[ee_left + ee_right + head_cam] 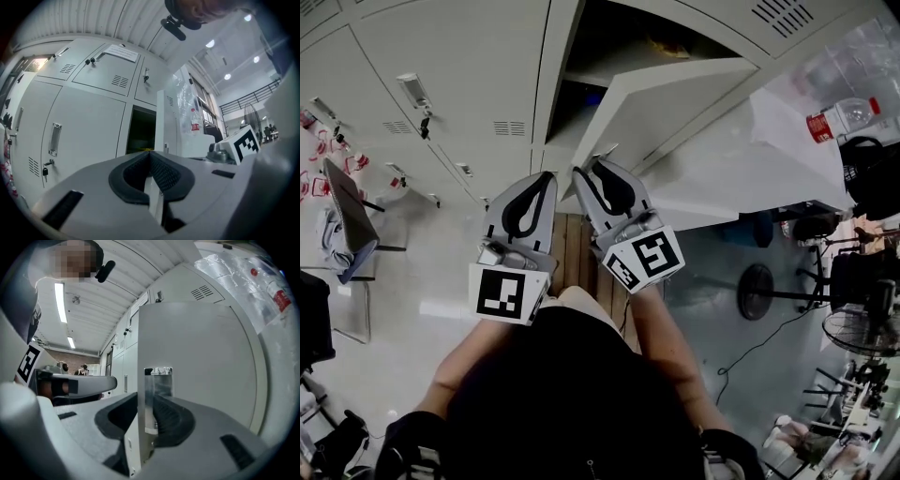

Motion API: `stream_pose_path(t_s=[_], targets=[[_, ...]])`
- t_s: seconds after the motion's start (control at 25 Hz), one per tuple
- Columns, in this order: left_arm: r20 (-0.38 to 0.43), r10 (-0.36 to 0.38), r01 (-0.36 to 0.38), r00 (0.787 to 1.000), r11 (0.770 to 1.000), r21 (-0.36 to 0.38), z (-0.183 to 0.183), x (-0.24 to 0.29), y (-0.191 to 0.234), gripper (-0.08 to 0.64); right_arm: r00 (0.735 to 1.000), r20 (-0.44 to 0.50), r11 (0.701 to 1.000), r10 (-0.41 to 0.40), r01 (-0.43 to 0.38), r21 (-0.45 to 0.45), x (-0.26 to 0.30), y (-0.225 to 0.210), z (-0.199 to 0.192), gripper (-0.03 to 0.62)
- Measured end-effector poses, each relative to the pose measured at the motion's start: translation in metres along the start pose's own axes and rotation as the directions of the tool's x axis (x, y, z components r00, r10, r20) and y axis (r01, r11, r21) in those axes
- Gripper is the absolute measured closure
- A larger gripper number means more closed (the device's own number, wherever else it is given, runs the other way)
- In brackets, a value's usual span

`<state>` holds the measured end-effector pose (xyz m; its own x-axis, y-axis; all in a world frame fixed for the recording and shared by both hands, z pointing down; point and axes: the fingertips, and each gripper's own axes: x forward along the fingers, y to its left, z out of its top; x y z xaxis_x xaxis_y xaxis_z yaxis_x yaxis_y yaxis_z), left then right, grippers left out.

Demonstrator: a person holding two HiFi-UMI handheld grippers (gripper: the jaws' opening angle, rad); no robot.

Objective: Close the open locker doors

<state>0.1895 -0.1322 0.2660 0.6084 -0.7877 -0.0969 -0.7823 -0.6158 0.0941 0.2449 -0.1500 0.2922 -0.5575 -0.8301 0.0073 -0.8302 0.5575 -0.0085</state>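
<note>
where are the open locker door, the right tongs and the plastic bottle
open locker door [722, 164]: head view, middle of its flat panel
right tongs [146, 398]: right gripper view, between the tips, which are closed on the door's edge
plastic bottle [851, 112]: head view, its clear body

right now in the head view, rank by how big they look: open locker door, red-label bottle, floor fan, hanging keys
1. open locker door
2. floor fan and red-label bottle: about alike; fan cut off at the frame edge
3. hanging keys
</note>
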Motion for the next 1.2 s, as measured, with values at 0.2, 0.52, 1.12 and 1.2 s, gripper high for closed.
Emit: stream_pose_path(t_s=[0.2,0.52,1.12,1.2], targets=[[-0.008,0.025,-0.026,1.000,1.000,-0.018,-0.004,0.003,0.012,0.558,1.000,0.000,1.000,-0.012,0.012,-0.009,0.015,-0.003,0.000,0.489],[0.007,0.063,-0.063,0.998,0.998,-0.018,-0.005,0.011,0.028,0.558,1.000,0.002,1.000,-0.010,0.010,-0.028,0.036,-0.010,0.000,0.492],[-0.002,0.074,-0.074,0.997,0.997,-0.011,-0.002,0.019,0.041,0.558,0.999,0.000,0.998,-0.051,0.051,-0.033,0.064,-0.023,-0.001,0.495],[-0.002,0.075,-0.075,0.997,0.997,-0.009,-0.002,0.021,0.044,0.558,0.999,-0.002,0.998,-0.054,0.054,-0.027,0.068,-0.026,-0.002,0.502]])
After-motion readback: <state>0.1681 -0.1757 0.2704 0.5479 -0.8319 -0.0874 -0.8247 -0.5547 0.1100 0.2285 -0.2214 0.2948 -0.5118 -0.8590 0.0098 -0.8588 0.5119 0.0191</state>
